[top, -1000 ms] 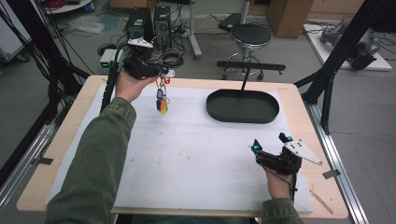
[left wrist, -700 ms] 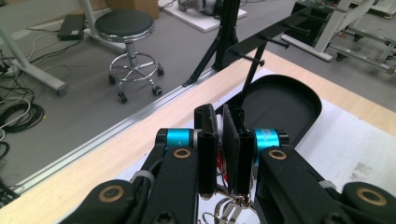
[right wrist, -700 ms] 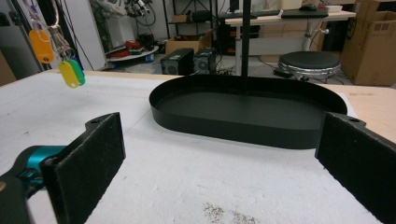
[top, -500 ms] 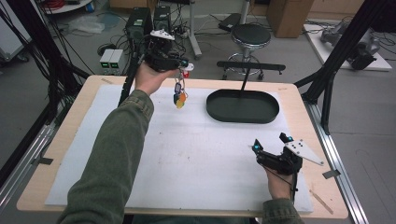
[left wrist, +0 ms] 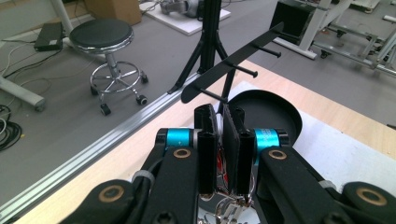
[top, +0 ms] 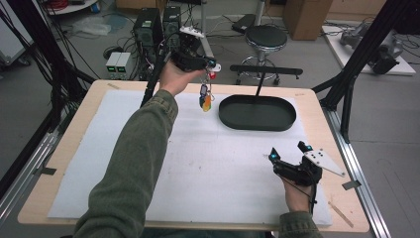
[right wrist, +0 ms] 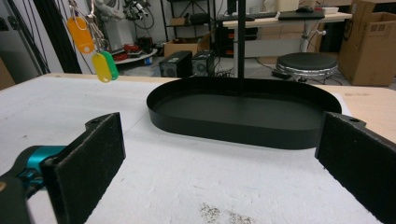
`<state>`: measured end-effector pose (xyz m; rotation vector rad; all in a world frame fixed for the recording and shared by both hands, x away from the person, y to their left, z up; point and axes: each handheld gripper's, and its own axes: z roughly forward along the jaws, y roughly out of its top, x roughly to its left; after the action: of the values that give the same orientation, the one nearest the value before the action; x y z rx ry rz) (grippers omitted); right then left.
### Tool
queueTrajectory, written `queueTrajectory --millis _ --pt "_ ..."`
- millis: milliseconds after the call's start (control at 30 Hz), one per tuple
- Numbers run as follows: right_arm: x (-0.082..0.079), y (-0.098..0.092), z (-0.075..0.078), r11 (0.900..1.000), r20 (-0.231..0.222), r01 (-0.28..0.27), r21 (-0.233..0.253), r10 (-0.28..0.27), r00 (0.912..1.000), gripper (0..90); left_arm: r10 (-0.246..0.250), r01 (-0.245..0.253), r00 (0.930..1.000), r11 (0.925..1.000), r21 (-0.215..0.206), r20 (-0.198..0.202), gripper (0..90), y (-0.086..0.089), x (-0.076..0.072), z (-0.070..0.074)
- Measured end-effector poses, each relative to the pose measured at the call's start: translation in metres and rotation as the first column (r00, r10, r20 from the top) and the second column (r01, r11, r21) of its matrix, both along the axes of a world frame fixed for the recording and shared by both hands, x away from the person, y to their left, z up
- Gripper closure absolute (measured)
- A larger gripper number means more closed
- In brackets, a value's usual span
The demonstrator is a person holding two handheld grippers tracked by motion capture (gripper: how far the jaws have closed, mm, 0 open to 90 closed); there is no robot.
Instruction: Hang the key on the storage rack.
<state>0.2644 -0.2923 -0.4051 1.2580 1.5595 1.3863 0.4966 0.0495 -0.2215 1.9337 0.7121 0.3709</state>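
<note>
Bench (top: pixel 99 163): white mat, room to work.
Black tray (top: pixel 257 113) with peg rack (left wrist: pixel 233 65): likely your hanging target.
Left gripper (top: pixel 210 67): jaws pinched on key bunch (top: pixel 204 98), tags dangling clear of mat, beside tray.
Right gripper (top: pixel 289 154): jaws wide, parked near you, out of way.

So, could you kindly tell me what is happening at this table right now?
A person holds a gripper in each hand. The left gripper is shut on a bunch of keys with orange, yellow and green plastic tags, held up in the air beside the black metal hook rack that stands in a black oval tray. The right gripper rests open on the white table mat, holding nothing.
</note>
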Motion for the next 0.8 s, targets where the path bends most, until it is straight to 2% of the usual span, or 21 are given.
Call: queueTrajectory --millis 367,600,700,800 --pt "0.0 0.0 0.0 1.0 0.001 -0.006 0.01 0.006 1.0 0.5 -0.011 0.011 0.9999 0.9998 -0.014 -0.013 84.3 -0.025 0.01 -0.005" --pt "0.0 -0.001 0.0 1.0 -0.002 -0.006 0.009 0.006 1.0 0.5 -0.021 0.02 0.9997 0.9993 -0.032 -0.01 84.3 -0.038 0.011 -0.008" --pt "0.0 -0.002 0.0 1.0 -0.008 -0.005 0.012 0.005 1.0 0.5 -0.023 0.023 0.9997 0.9995 -0.022 -0.004 84.2 -0.043 0.012 -0.008" --pt "-0.001 -0.001 0.0 1.0 -0.006 -0.004 0.011 0.004 1.0 0.5 -0.025 0.025 0.9997 0.9991 -0.035 -0.007 84.2 -0.048 0.014 -0.01"
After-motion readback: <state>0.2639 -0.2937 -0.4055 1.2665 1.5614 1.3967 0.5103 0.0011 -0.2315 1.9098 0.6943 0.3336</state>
